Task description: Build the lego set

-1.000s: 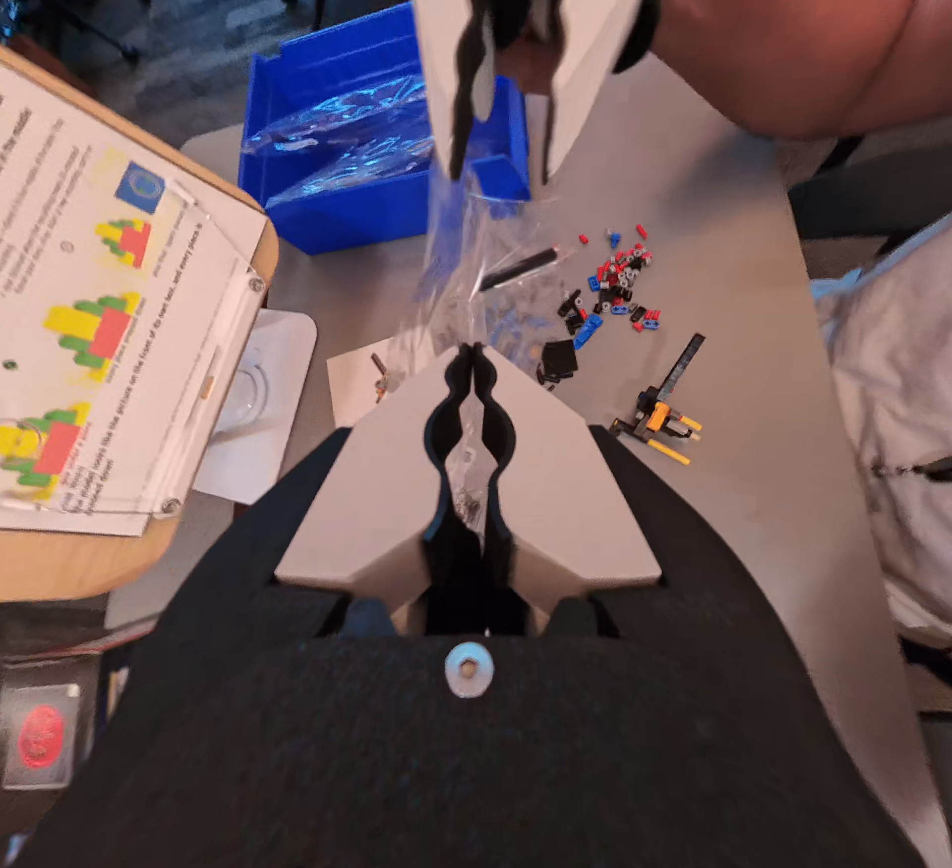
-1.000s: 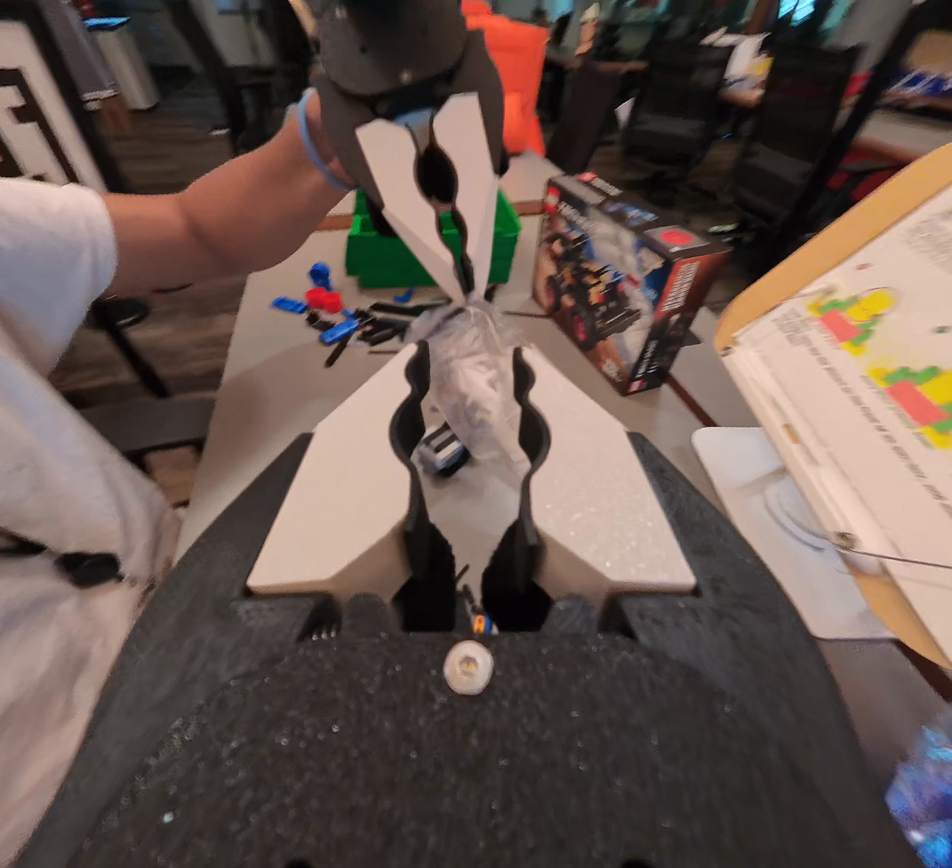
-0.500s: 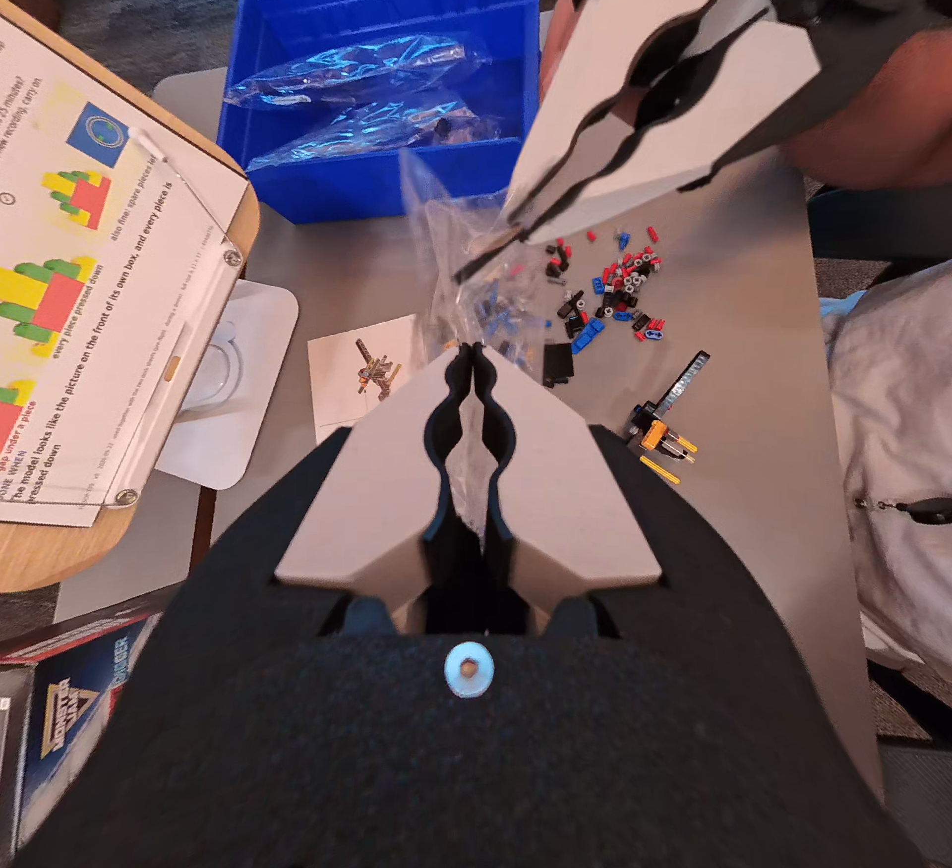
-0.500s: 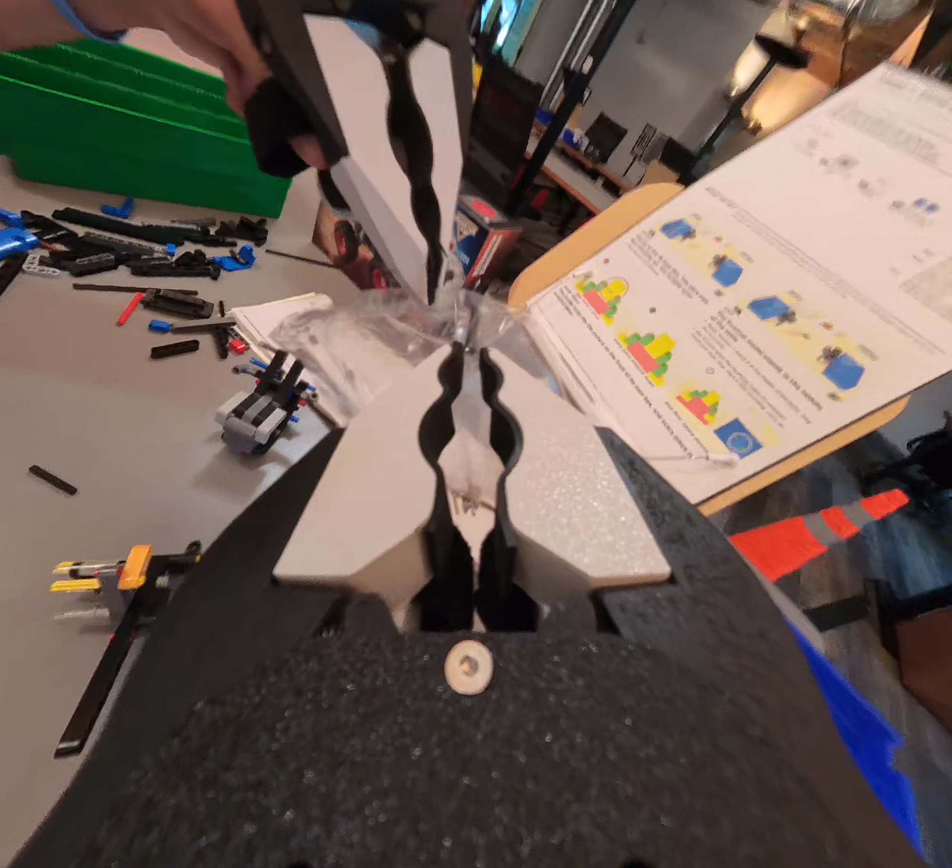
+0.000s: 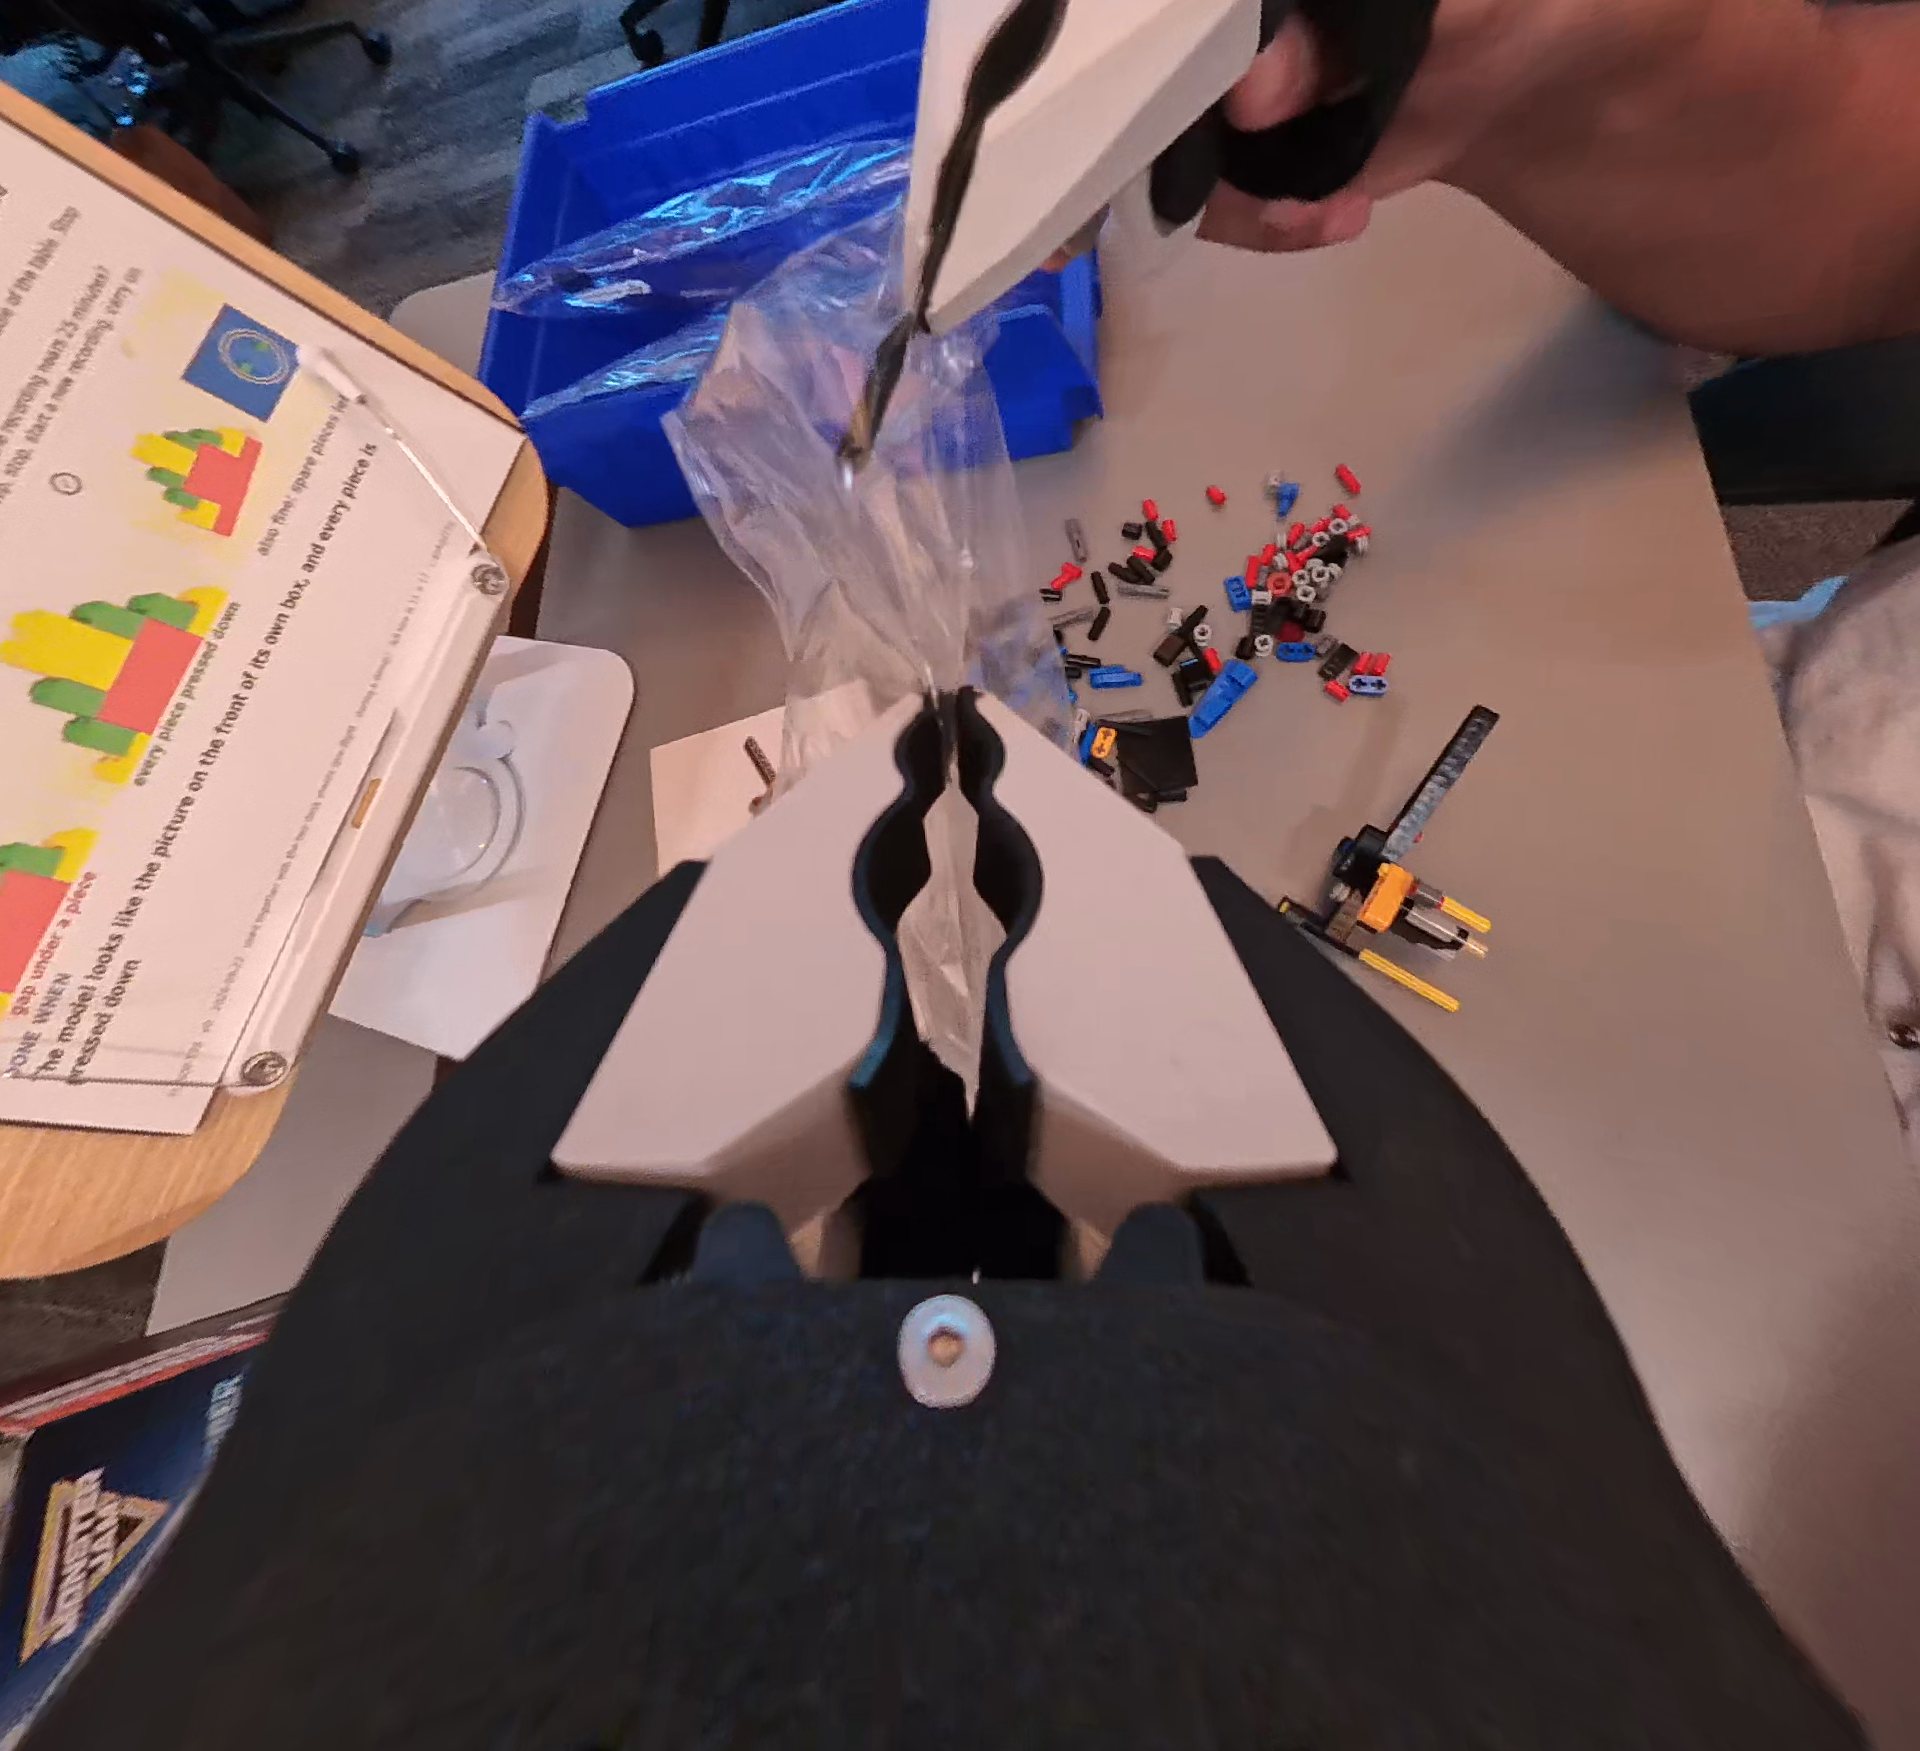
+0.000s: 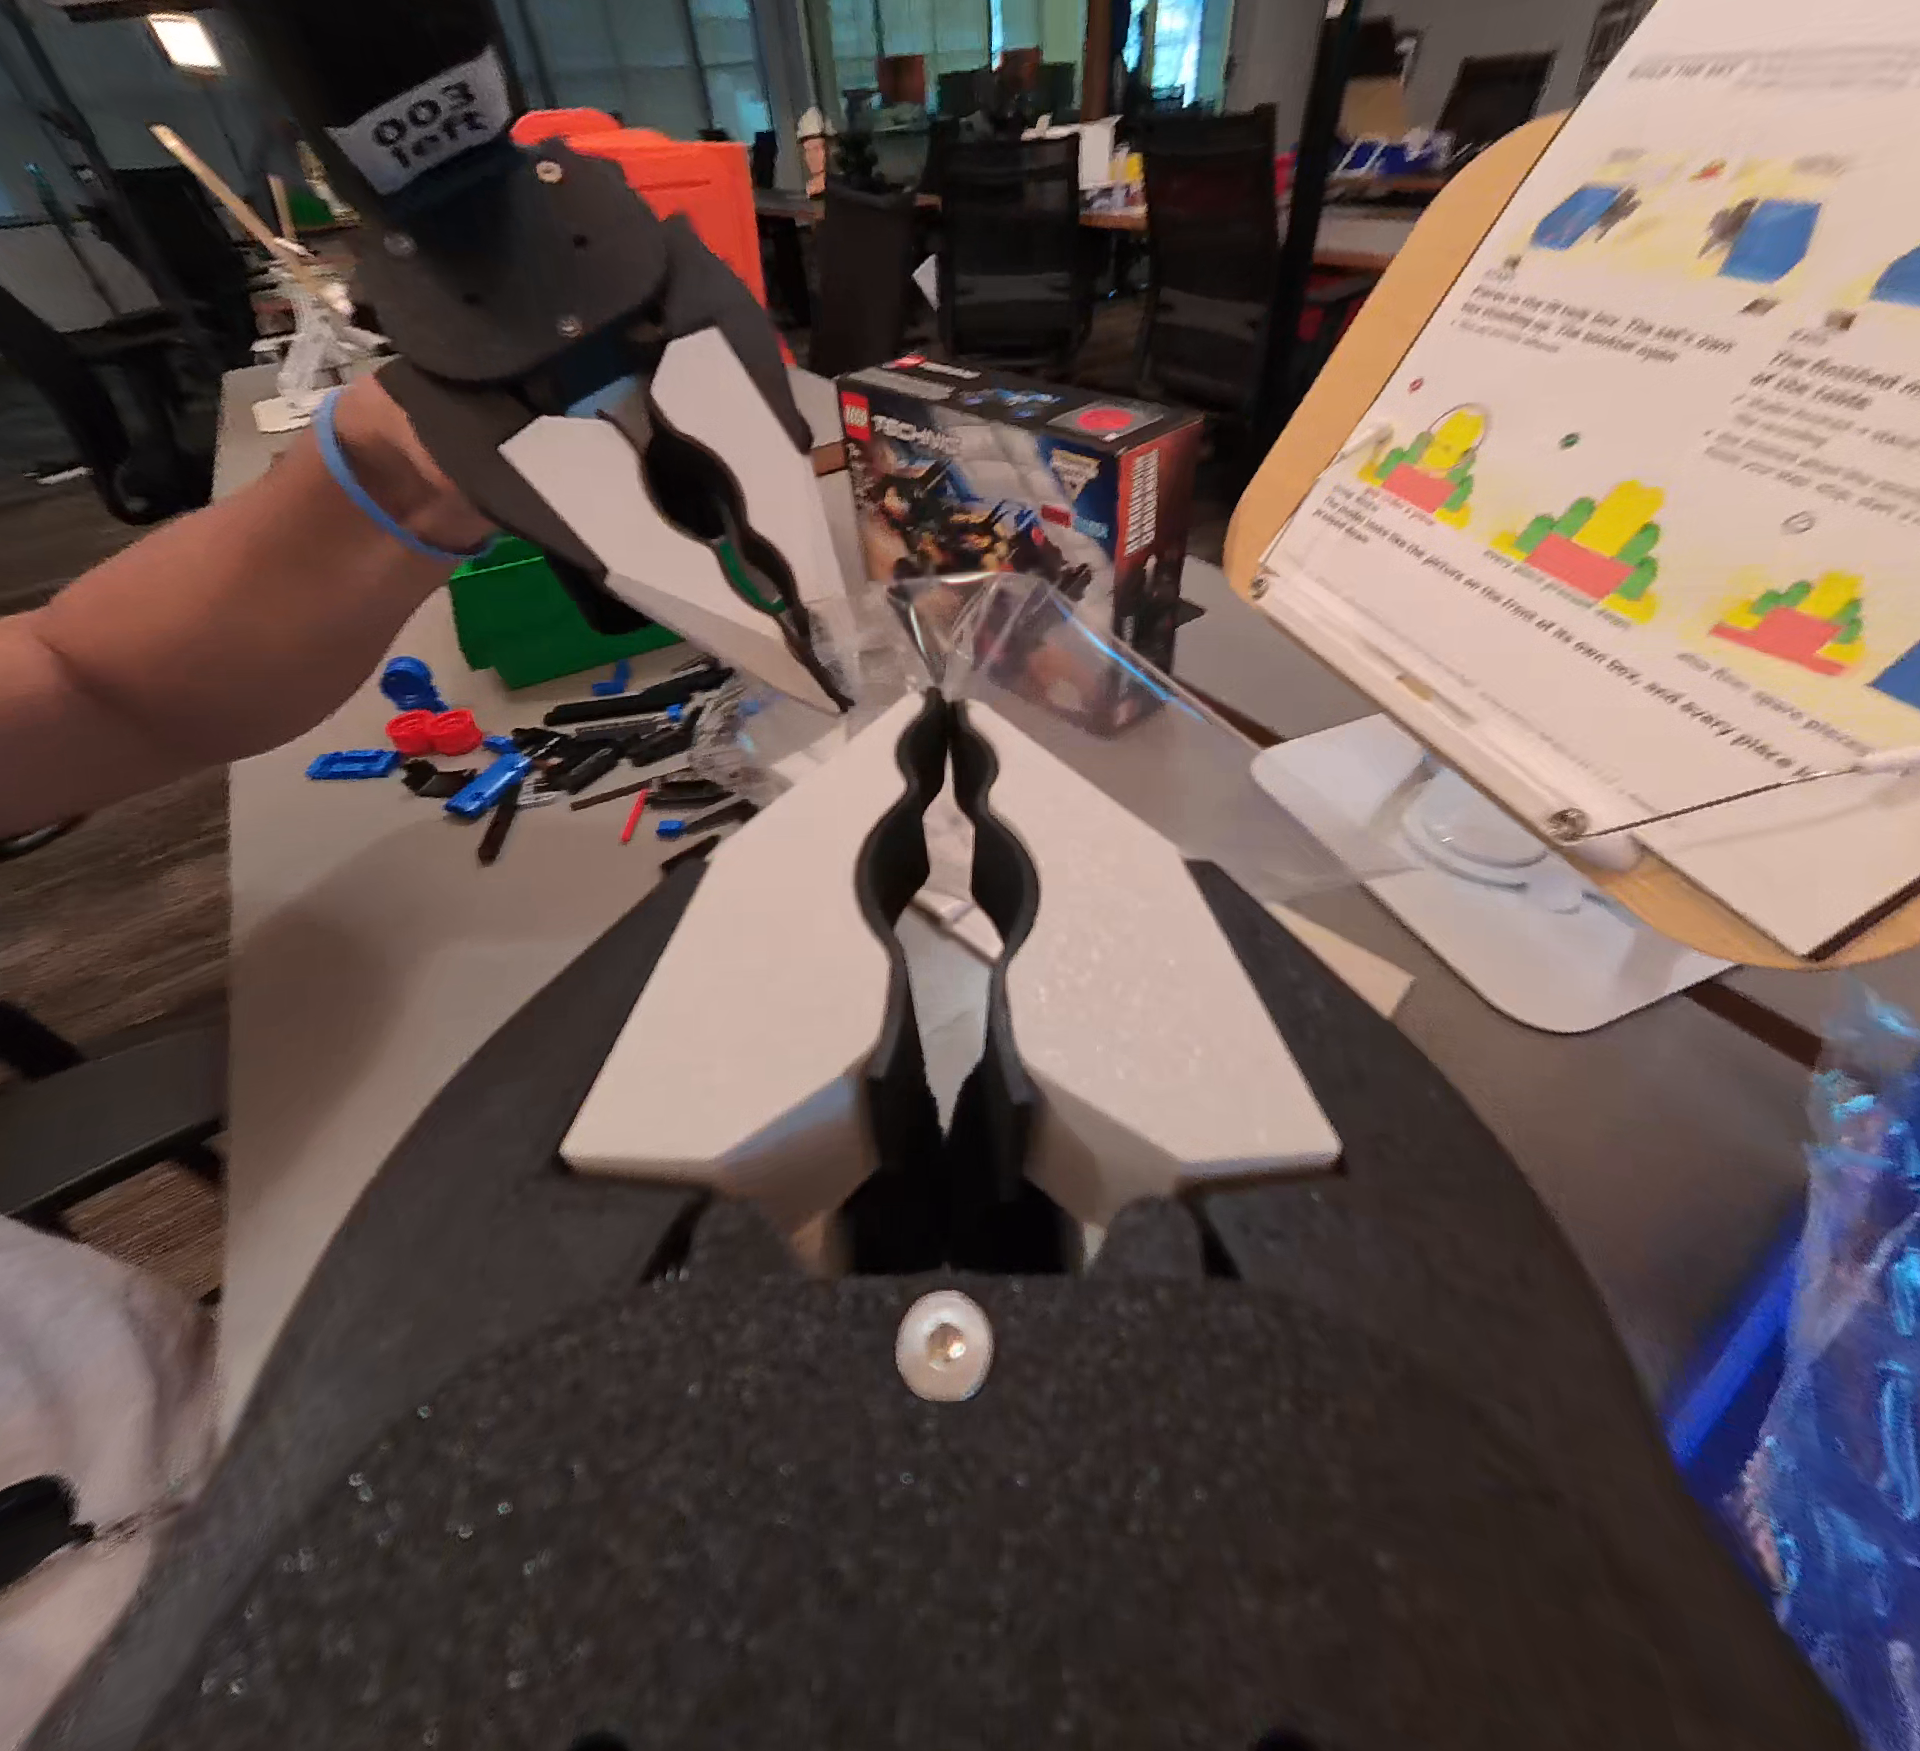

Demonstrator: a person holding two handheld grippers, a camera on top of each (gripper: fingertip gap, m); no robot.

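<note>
Clear plastic bag (image 5: 873, 548) hangs above the desk (image 5: 1558, 558), stretched long between the left gripper (image 5: 943, 699) and the right gripper (image 5: 883, 392); both are pinched tight on it. It looks light, floppy and slippery, best held by its edges.

From the right view, the right gripper (image 6: 940, 702) nips one bag (image 6: 997, 631) corner and the left gripper (image 6: 831, 688) another.

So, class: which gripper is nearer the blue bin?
Right. The right gripper pinches the clear bag just over the blue bin's front edge; the left gripper grips the bag's other end, farther from it.
</note>
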